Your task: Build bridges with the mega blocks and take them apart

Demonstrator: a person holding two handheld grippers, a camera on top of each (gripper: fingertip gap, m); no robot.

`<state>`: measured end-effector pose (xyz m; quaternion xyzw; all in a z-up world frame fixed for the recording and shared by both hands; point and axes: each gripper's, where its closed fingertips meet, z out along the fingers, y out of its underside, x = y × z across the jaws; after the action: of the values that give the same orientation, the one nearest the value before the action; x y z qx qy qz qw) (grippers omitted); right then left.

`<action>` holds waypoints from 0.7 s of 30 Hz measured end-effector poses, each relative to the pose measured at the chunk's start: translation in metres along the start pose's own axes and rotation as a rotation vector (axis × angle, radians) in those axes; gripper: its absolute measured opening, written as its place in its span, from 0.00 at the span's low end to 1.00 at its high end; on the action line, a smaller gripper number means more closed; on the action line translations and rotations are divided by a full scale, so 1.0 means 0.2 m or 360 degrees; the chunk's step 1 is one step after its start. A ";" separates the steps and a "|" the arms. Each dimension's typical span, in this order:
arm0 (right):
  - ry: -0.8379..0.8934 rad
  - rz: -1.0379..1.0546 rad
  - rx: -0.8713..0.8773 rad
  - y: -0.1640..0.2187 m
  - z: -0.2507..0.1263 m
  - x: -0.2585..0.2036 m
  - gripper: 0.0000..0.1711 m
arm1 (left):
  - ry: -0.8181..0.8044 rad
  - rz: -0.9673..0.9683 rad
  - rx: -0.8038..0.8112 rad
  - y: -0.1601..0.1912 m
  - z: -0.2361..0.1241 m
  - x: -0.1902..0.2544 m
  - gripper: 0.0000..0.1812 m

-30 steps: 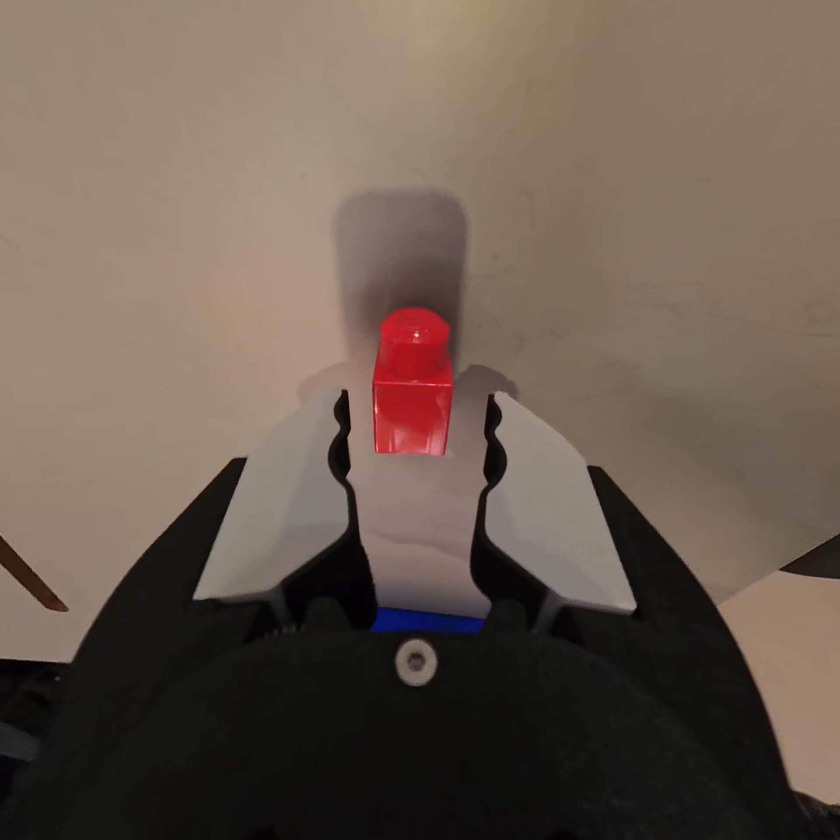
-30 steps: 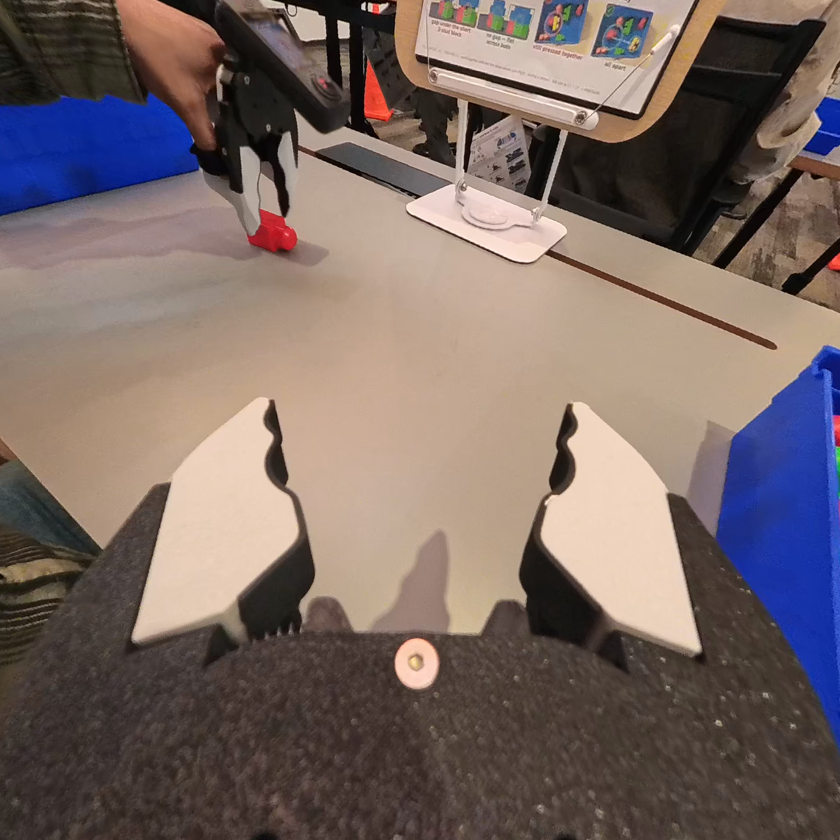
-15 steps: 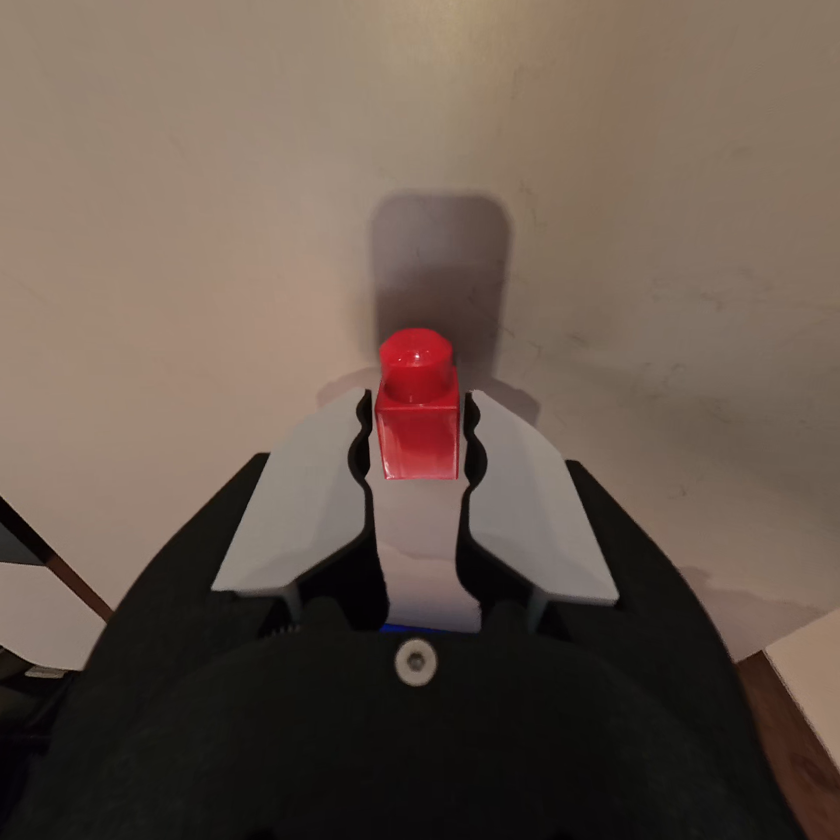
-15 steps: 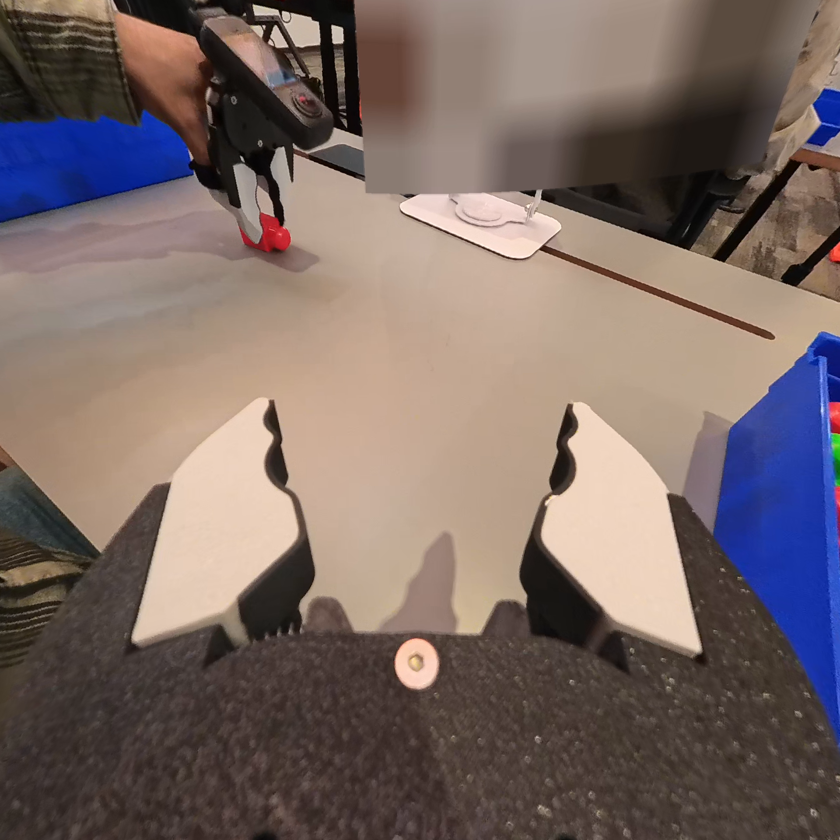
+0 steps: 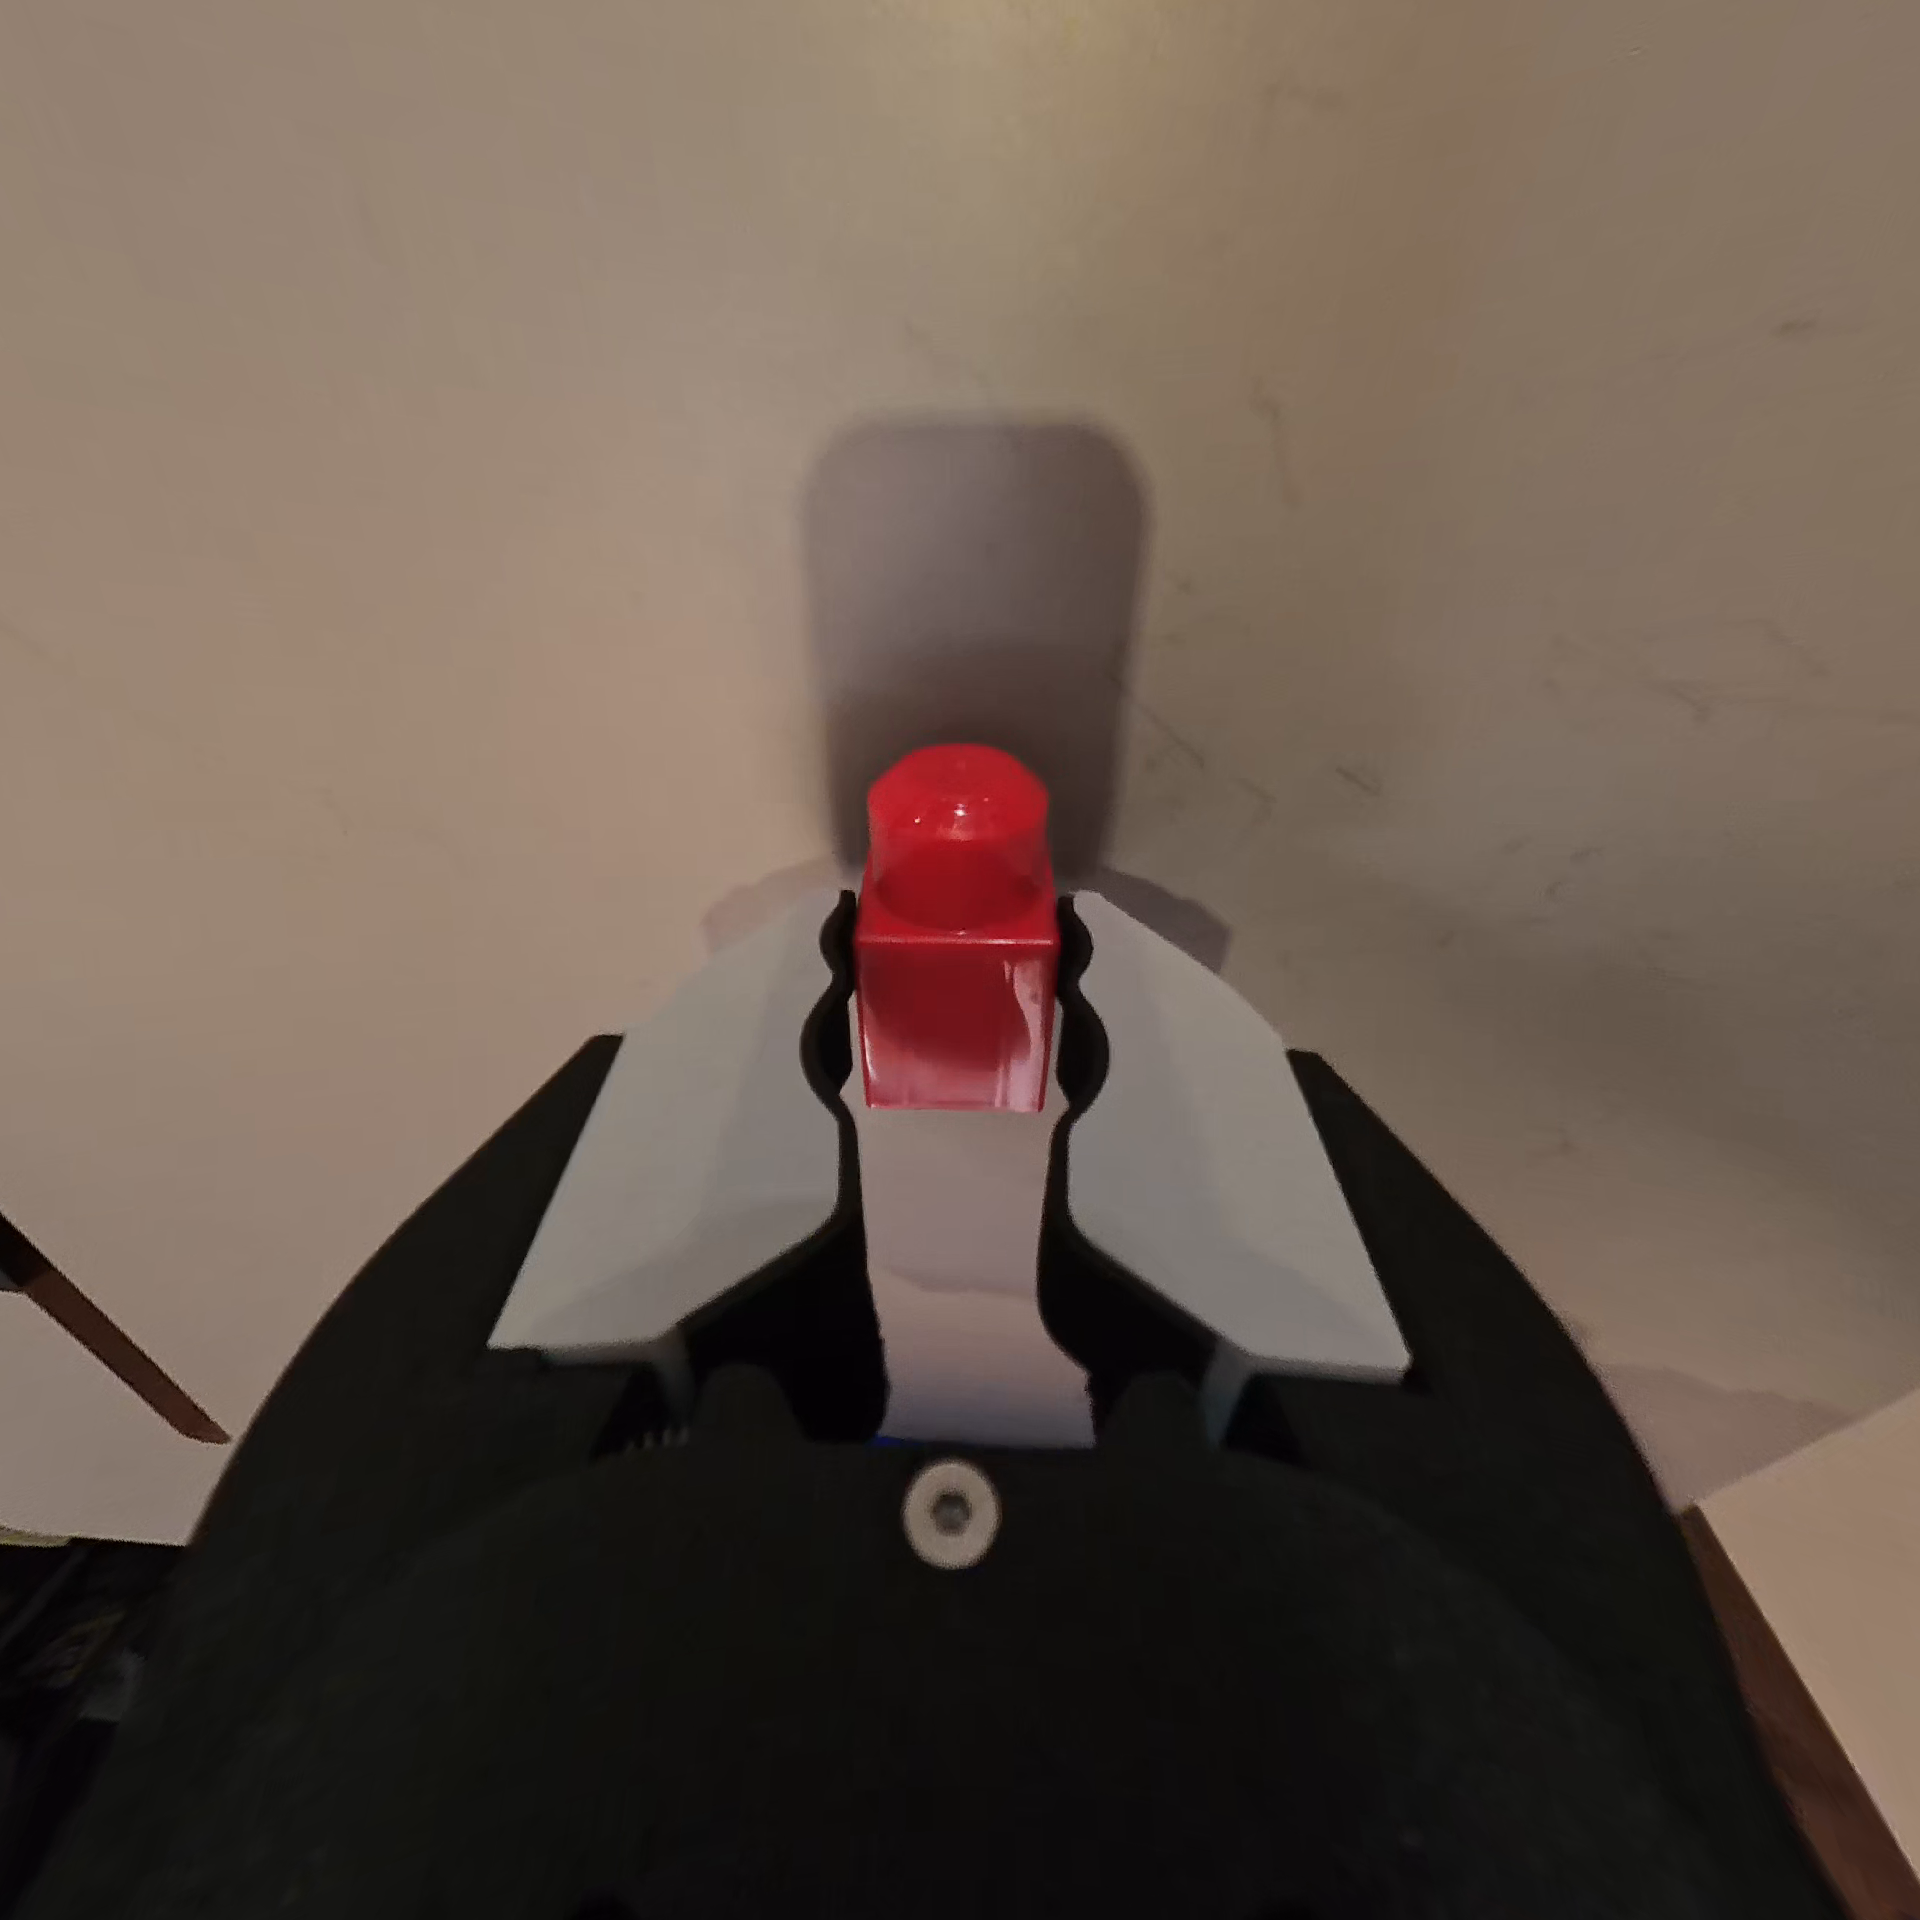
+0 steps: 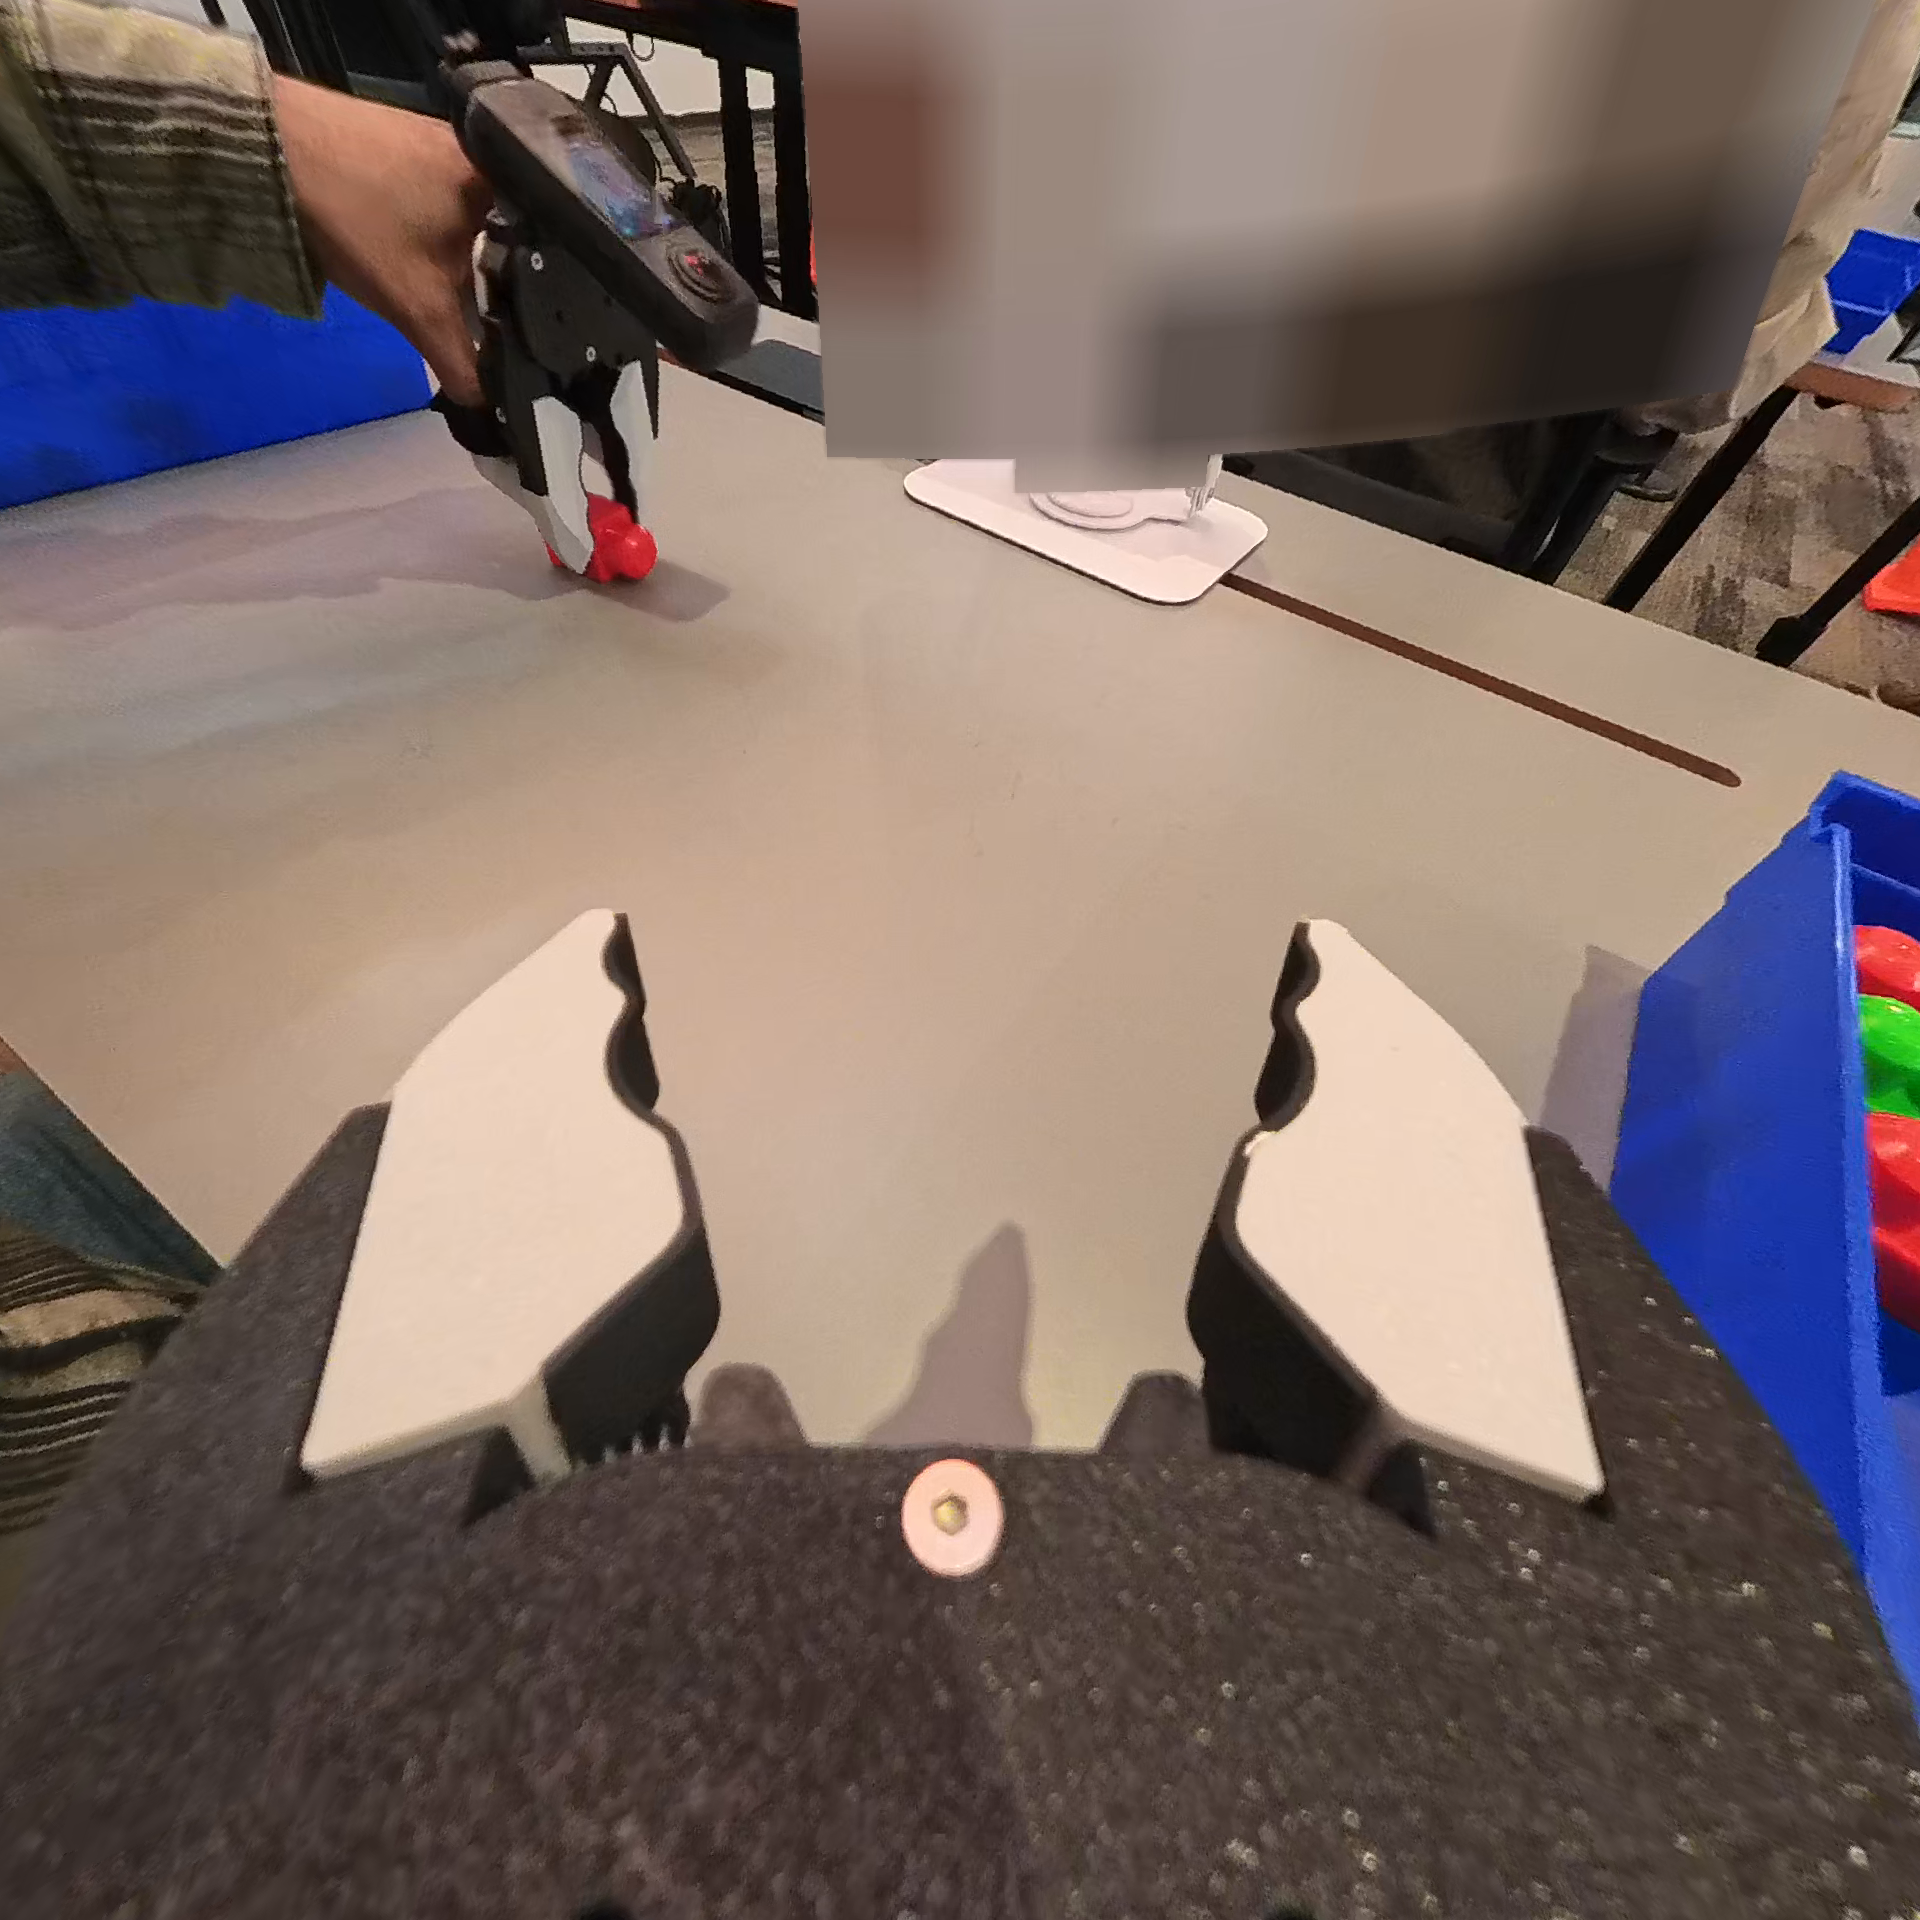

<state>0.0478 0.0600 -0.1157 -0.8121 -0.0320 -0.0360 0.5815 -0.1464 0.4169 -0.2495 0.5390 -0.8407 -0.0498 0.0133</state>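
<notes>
Pinching the red block (image 5: 951, 997) mid-frame, the left gripper (image 5: 954, 940) is needing a square lift; the right gripper (image 6: 961, 997) is gaping empty.

A broad, matte grey-beige desk (image 6: 935, 790) fills most of the right wrist view, with a thin dark-brown seam (image 6: 1486, 686) running slantwise across its far right part. Beyond its far edge stand black metal frame legs (image 6: 758, 177) and a patterned grey carpet floor (image 6: 1745, 499). Soft overhead light casts faint shadows on the desk's lightly scuffed top (image 5: 1455, 727).
</notes>
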 end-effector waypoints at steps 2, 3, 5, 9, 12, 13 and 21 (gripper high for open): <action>0.0011 -0.0001 0.0003 0.00 -0.01 0.01 0.67 | -0.0042 -0.0020 0.0132 -0.04 -0.02 -0.02 0.20; 0.0016 0.0001 0.0006 0.00 -0.01 0.01 0.67 | -0.0052 -0.0053 0.0264 -0.09 -0.05 -0.03 0.20; 0.0018 0.0006 0.0011 0.00 -0.01 0.01 0.66 | -0.0092 -0.0147 0.0624 -0.21 -0.15 -0.07 0.20; 0.0005 0.0005 0.0014 0.00 0.00 -0.02 0.66 | -0.0149 -0.0313 0.1437 -0.42 -0.40 -0.13 0.20; -0.0010 -0.0001 0.0015 -0.01 0.00 -0.03 0.66 | -0.0175 -0.0407 0.1828 -0.47 -0.50 -0.17 0.20; -0.0011 -0.0004 0.0016 -0.01 0.00 -0.04 0.66 | -0.0173 -0.0429 0.1922 -0.48 -0.51 -0.18 0.20; -0.0005 -0.0021 0.0009 -0.02 -0.02 -0.04 0.66 | -0.0081 -0.0492 0.1850 -0.51 -0.31 -0.17 0.20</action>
<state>0.0397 0.0574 -0.1121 -0.8103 -0.0383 -0.0383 0.5836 -0.0345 0.4004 -0.1969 0.5726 -0.6420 0.4039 -0.3111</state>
